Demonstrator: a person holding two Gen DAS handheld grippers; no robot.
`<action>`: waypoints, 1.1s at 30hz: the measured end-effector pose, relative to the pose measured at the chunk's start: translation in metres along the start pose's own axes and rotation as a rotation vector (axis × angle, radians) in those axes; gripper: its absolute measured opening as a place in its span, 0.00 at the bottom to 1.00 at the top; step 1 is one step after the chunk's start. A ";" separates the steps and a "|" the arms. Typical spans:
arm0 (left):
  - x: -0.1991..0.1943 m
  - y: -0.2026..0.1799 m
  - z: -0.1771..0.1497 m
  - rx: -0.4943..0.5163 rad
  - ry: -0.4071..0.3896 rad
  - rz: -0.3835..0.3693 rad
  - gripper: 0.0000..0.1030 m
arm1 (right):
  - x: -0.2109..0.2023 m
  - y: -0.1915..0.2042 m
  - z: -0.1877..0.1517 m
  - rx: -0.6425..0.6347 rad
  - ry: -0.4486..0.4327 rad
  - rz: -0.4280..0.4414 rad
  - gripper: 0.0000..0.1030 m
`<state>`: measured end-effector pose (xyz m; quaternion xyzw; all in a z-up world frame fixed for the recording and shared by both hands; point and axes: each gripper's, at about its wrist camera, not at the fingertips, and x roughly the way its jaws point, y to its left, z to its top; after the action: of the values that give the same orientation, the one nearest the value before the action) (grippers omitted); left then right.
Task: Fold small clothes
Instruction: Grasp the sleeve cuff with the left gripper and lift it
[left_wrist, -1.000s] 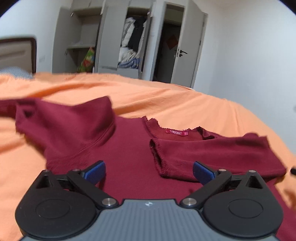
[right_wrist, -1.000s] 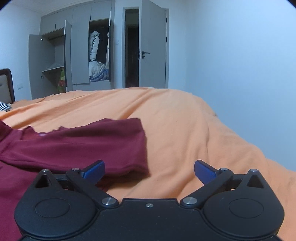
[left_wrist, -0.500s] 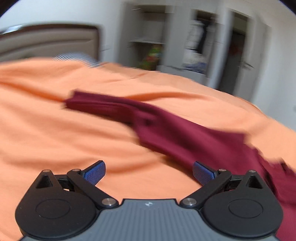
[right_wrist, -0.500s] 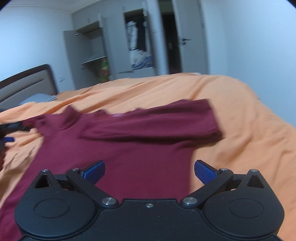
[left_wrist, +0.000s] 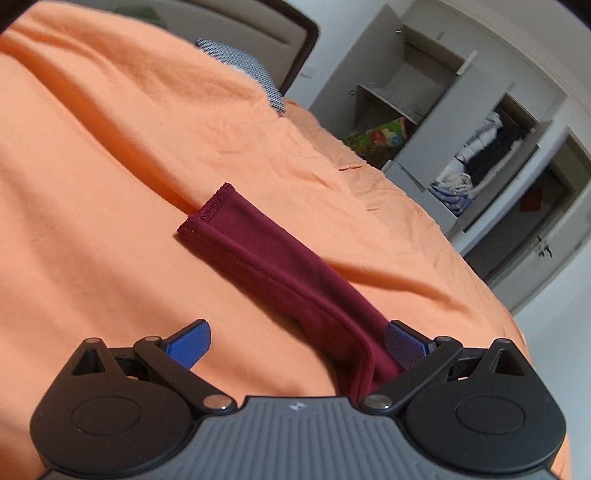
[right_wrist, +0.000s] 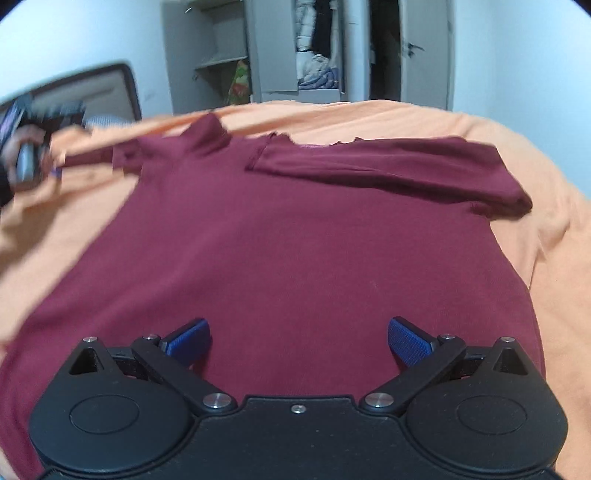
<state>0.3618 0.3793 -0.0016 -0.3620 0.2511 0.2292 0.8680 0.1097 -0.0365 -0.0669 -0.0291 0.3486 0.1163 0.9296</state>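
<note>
Maroon shirt (right_wrist: 295, 240) is laid flat on the orange bedspread (right_wrist: 554, 258), with its right sleeve (right_wrist: 388, 170) already folded across the chest below the collar. The other sleeve (left_wrist: 280, 269) is stretched outward from the shirt body over the bedspread, its cuff pointing toward the headboard (left_wrist: 295, 48). The left gripper (left_wrist: 297, 341) is held wide open around this sleeve, which passes between the jaws beside the right-hand pad without being clamped. The right gripper (right_wrist: 297, 338) is also spread open, poised above the lower part of the shirt and holding nothing. A slip is judged likely if the left jaws are shut on only the sleeve's edge, since the thin fabric could pull free during the fold. A hard tug could also drag the shirt body and undo the folded sleeve. Beyond the shirt, an open wardrobe (right_wrist: 317, 48) is seen, holding hanging and piled clothes, with a colourful bag (right_wrist: 238, 83) beside them.
</note>
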 end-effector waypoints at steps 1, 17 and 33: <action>0.007 0.002 0.004 -0.026 0.005 0.009 1.00 | 0.000 0.004 -0.003 -0.029 -0.005 -0.009 0.99; 0.065 0.023 0.033 -0.289 0.049 0.046 0.58 | 0.002 0.003 -0.009 -0.042 -0.002 0.014 1.00; 0.041 0.022 0.062 -0.249 -0.073 -0.064 0.04 | -0.001 0.000 -0.009 -0.033 0.001 0.027 1.00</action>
<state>0.3970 0.4483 0.0005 -0.4662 0.1774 0.2439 0.8317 0.1029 -0.0381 -0.0733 -0.0397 0.3474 0.1347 0.9272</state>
